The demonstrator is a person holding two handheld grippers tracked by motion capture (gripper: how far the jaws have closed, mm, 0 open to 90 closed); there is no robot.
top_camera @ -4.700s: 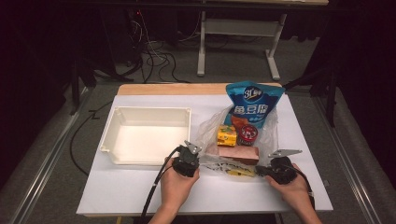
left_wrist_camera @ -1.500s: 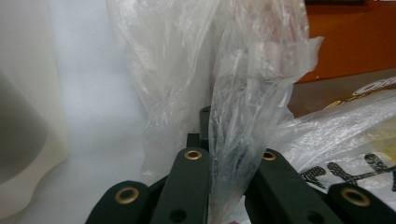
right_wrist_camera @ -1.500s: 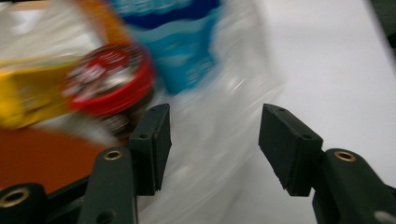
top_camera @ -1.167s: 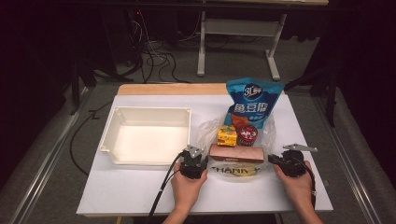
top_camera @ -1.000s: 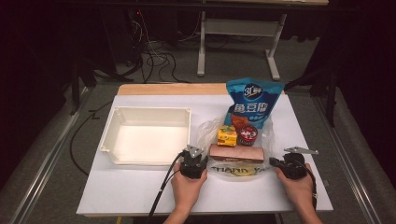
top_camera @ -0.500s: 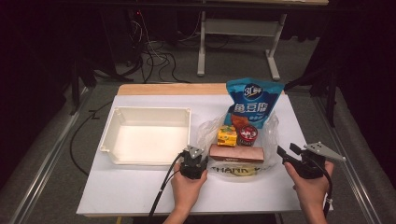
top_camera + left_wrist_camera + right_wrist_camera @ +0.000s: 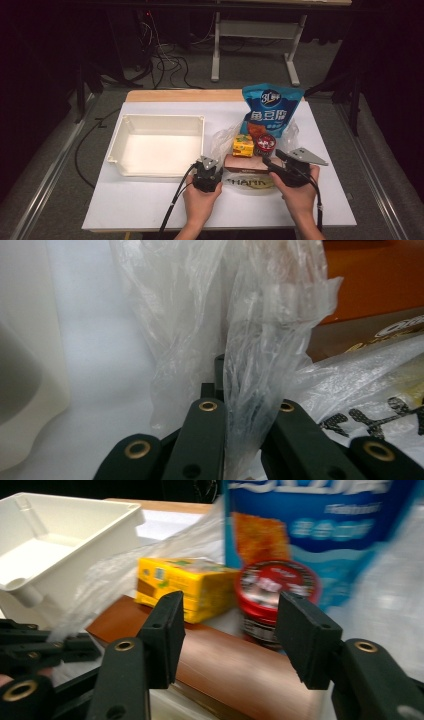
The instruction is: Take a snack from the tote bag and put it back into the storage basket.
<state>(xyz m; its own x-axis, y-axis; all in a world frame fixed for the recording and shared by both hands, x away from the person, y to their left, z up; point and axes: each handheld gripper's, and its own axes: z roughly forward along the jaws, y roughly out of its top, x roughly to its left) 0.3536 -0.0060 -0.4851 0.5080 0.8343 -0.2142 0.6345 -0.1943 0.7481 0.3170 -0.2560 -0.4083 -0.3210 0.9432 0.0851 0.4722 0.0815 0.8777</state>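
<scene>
A clear printed plastic bag [image 7: 250, 183] lies at the table's front, open toward the far side. In its mouth sit a brown box [image 7: 244, 163], a yellow box [image 7: 243, 145], a red-lidded tub [image 7: 265, 143] and a blue snack bag [image 7: 271, 113]. My left gripper [image 7: 209, 165] is shut on the bag's left edge, and the film [image 7: 260, 340] rises between its jaws [image 7: 245, 407]. My right gripper [image 7: 272, 164] stands open over the brown box's right end. Between its jaws [image 7: 232, 625] I see the brown box [image 7: 235, 665], the yellow box [image 7: 195, 582] and the tub [image 7: 272, 587].
An empty white bin [image 7: 162, 118] stands left of the bag, close to my left gripper. The white tabletop [image 7: 140, 205] has bare room at the front left. A wooden strip [image 7: 180, 95] runs along the far edge. Cables and a desk frame lie on the floor beyond.
My right gripper let go of the bag's right side, swung out to the right and lifted, then came back left over the brown box with its jaws open. The left gripper kept its hold.
</scene>
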